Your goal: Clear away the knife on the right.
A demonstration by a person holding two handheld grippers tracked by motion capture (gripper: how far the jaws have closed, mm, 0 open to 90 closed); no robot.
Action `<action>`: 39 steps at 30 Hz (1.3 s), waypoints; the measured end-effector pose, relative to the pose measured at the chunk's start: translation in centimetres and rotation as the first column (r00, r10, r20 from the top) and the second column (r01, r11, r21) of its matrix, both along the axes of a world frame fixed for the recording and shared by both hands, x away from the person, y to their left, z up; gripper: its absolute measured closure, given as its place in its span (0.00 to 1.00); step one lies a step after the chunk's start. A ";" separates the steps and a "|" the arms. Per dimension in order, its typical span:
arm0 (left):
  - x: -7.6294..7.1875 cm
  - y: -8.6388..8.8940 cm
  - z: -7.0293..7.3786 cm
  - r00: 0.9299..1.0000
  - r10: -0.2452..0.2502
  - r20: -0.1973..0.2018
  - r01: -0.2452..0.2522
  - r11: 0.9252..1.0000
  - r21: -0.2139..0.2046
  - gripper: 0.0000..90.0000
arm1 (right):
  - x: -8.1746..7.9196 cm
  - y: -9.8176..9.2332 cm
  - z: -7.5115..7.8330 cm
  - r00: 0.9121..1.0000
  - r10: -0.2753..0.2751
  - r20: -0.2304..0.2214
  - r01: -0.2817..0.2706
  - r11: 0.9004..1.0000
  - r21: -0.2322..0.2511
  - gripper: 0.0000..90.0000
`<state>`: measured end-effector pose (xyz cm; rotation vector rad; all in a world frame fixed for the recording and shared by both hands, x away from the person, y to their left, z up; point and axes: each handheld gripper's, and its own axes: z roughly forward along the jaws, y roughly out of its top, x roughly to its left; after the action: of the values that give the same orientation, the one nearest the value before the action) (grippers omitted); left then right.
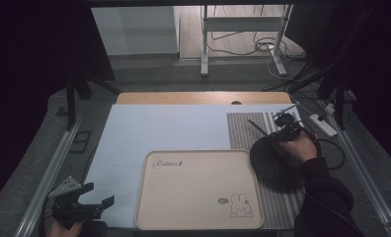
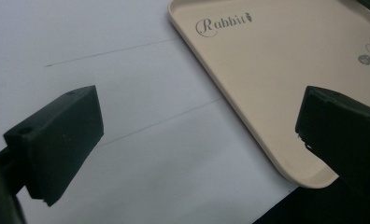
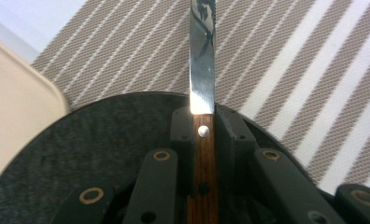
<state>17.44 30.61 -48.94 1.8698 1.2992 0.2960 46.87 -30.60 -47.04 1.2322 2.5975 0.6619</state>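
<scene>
My right gripper [image 1: 281,132] [image 3: 204,126] is shut on a knife with a brown wooden handle [image 3: 202,163] and a shiny steel blade [image 3: 202,70]. The blade [image 1: 256,127] points left and away over a striped placemat [image 1: 243,131] [image 3: 290,70]. Below the gripper lies a dark round mat [image 1: 272,170] [image 3: 94,140]. A beige tray [image 1: 143,197] [image 2: 276,93] printed with "Rabbit" and a bunny sits at the front centre, with nothing on it. At the tray's front left, my left gripper [image 1: 100,194] [image 2: 197,135] stands open above the white sheet [image 1: 159,128] [image 2: 127,56], with nothing between its fingers.
The white sheet covers most of a wooden tabletop [image 1: 203,98]. A power strip [image 1: 323,124] and cables lie beyond the table's right edge. A metal rail [image 1: 50,163] runs along the left side. The round mat's left edge is close to the tray.
</scene>
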 end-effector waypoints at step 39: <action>0.0 -0.1 0.0 1.000 -0.002 0.002 0.002 1.000 0.011 0.01 | -10.2 6.4 0.1 0.993 0.117 0.001 -0.117 0.992 0.042 0.86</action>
<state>17.43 30.47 -48.91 1.8798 1.2965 0.3038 36.70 -24.16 -46.92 1.0982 2.6866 0.7407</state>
